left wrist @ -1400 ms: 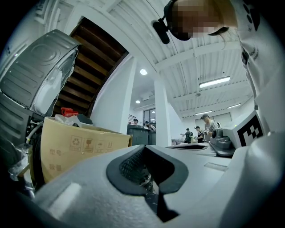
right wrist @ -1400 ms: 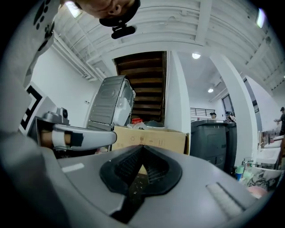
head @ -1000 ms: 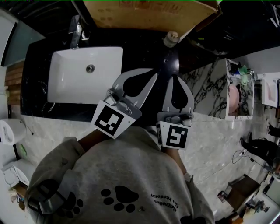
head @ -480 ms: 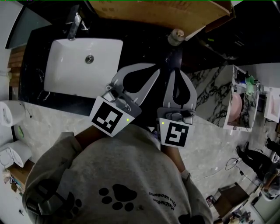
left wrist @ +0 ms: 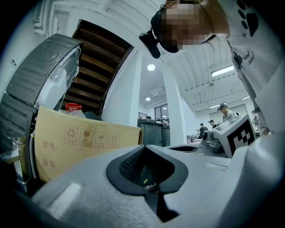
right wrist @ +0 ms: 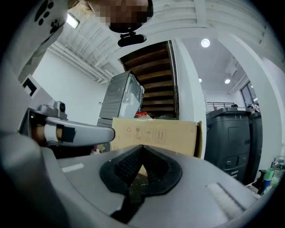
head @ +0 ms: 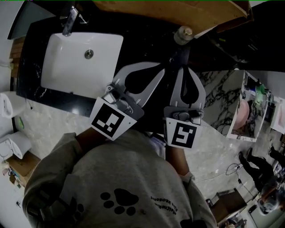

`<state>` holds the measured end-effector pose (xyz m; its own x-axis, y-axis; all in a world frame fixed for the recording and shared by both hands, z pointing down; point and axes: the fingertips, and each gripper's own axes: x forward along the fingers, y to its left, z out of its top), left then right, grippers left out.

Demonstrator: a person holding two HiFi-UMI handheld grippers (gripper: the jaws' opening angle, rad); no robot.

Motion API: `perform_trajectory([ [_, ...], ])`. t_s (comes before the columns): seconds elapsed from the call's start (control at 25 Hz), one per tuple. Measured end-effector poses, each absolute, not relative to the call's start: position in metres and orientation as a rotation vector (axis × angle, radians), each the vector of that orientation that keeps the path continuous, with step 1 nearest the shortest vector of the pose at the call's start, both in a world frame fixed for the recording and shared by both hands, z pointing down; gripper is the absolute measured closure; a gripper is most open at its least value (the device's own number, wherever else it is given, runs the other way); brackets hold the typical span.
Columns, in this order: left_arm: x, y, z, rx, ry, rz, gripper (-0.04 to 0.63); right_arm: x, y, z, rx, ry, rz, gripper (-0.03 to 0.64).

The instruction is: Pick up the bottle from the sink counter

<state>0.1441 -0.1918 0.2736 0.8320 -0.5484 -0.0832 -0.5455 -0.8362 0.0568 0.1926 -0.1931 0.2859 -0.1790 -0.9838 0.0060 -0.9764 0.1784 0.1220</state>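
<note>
Your left gripper [head: 161, 67] and right gripper [head: 181, 62] both closed, empty, side by side over counter [head: 142, 38]; bottle [head: 183, 33] at back edge, beside cardboard box [head: 169, 11].

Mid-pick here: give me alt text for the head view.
The left tongs and right tongs, both shut, point side by side toward a bottle on the black counter. A white sink lies to their left; a cardboard box stands behind the bottle.
</note>
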Motion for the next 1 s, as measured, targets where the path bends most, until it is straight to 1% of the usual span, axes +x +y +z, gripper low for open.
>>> perform_trajectory([
  [1.0,0.173,-0.237,0.329,2.939,-0.898,-0.087,0.597,0.228,-0.26,0.357,1.883,-2.35,-0.076,0.615],
])
